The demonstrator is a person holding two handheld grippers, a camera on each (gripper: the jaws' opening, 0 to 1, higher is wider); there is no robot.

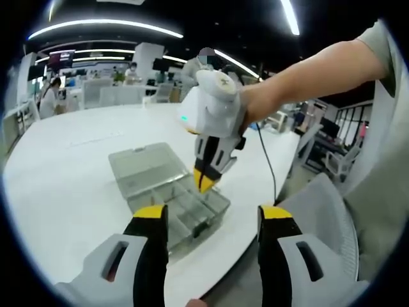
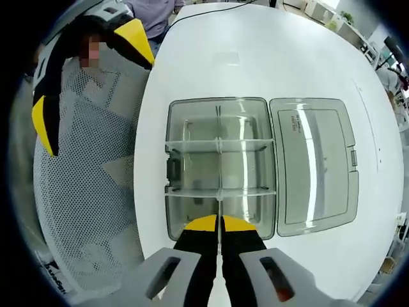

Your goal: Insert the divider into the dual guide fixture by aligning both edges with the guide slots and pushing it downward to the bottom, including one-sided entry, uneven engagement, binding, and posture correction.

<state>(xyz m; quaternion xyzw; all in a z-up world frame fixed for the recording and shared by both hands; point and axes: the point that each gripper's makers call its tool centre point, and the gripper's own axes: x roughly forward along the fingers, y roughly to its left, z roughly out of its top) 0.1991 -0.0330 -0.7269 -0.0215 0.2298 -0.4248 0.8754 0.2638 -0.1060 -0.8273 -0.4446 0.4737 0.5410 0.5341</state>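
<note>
A clear plastic organizer box (image 2: 192, 166) lies on the white table (image 2: 255, 57), its lid (image 2: 313, 166) folded open flat beside it. Two cross dividers and a short centre one stand inside it. My right gripper (image 2: 219, 224) is shut on a thin clear divider (image 2: 219, 208), seen edge-on over the box's near compartment, in line with the centre divider. In the left gripper view the right gripper (image 1: 204, 182) points down into the box (image 1: 172, 192), held by a hand. My left gripper (image 1: 213, 214) is open and holds nothing, hanging off the table's edge short of the box; the same gripper (image 2: 89, 77) appears left of the table.
A grey mesh chair (image 2: 83, 192) stands by the table edge, next to the box. A black cable (image 1: 268, 160) runs across the table behind the right gripper. Desks, chairs and people fill the room far behind the table (image 1: 64, 160).
</note>
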